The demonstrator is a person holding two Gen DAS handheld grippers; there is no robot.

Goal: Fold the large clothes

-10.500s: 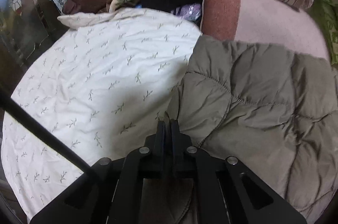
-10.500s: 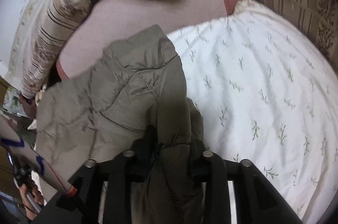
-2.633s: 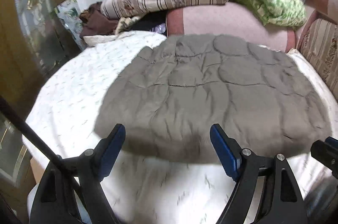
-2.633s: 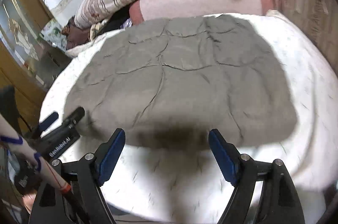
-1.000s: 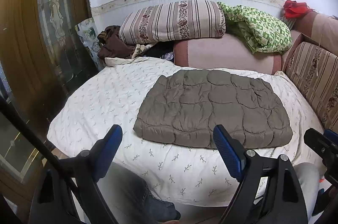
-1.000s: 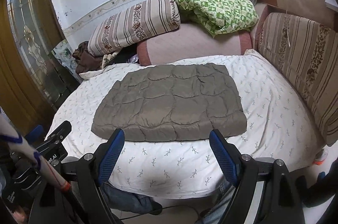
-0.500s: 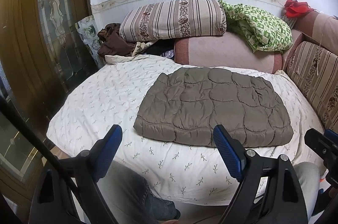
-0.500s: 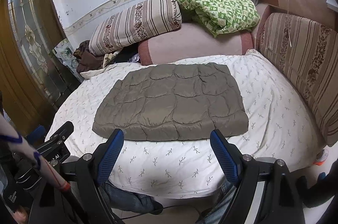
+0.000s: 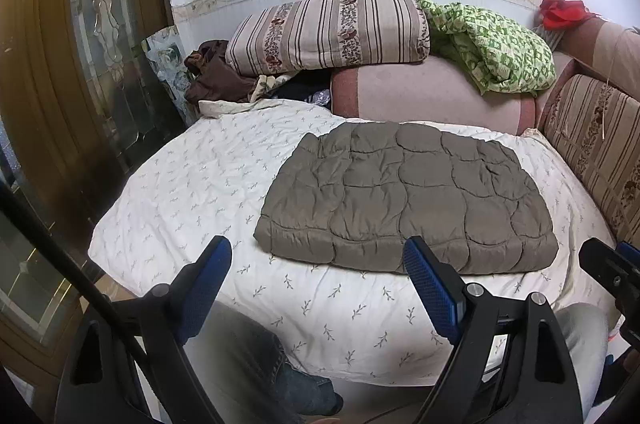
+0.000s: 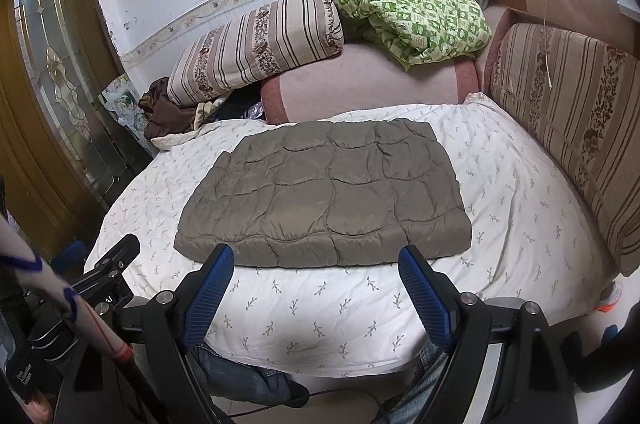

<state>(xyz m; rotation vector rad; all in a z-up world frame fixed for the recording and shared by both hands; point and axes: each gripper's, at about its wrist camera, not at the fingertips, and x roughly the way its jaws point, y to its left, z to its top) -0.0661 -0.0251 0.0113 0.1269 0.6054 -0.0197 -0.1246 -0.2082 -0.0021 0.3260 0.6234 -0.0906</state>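
A grey-brown quilted padded garment [image 9: 404, 199] lies folded into a flat rectangle on the bed's white leaf-print sheet [image 9: 192, 183]. It also shows in the right wrist view [image 10: 324, 191] in the middle of the bed. My left gripper [image 9: 318, 256] is open and empty, held back from the bed's near edge. My right gripper [image 10: 316, 260] is open and empty too, also back from the bed. The left gripper's body shows at the lower left of the right wrist view [image 10: 108, 272].
A striped pillow [image 9: 332, 31], a green patterned blanket [image 9: 492, 51] and a pink bolster [image 9: 428, 91] lie at the bed's head. A striped cushion [image 10: 568, 111] lines the right side. A wooden glass door [image 9: 80, 63] stands left. The person's legs [image 9: 260, 364] are below the bed edge.
Over the last ten seconds both grippers let go of the garment and pulled back from the bed. In the last second the views have barely shifted.
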